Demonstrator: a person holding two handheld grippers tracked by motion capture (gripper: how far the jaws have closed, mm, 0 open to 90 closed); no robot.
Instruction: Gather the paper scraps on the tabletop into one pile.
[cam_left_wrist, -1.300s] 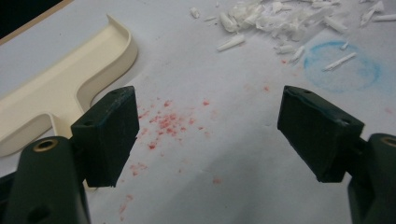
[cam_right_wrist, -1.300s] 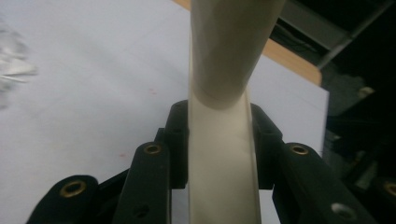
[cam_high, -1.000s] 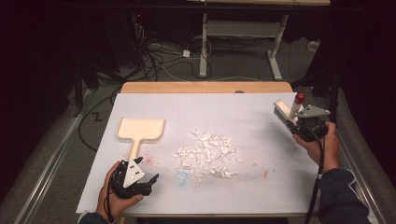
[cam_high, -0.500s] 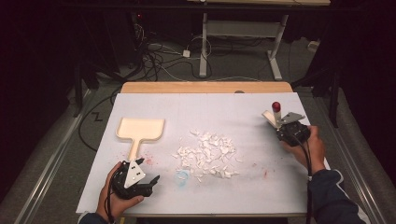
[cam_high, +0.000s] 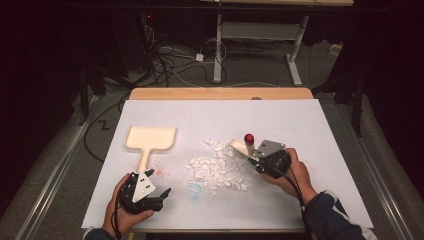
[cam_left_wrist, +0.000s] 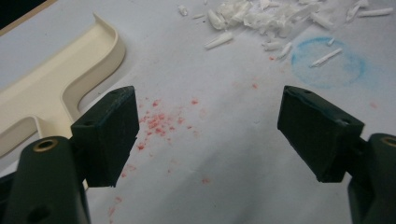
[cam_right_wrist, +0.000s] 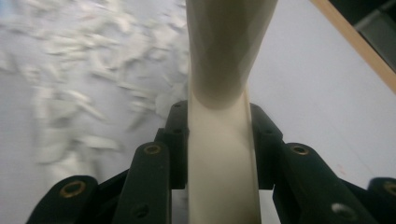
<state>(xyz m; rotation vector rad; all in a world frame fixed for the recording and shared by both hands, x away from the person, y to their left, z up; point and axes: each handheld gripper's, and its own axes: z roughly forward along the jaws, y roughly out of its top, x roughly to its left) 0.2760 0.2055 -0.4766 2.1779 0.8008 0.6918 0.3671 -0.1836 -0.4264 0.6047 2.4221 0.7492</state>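
Dim room, walls lost in black. White sheet covers a wooden table; bare wood shows along its far edge. Grey carpeted floor around it. Beyond, tangled cables lie on the floor beside a white-legged desk frame. Light falls mainly on the tabletop.

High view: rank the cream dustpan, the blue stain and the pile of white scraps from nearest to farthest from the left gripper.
From the left gripper, at the table's near left:
1. Blue stain, just to its right on the sheet.
2. Cream dustpan, behind it; the handle's end comes close, so it is nearly level with the stain.
3. Pile of white scraps, farther right, mid-table.
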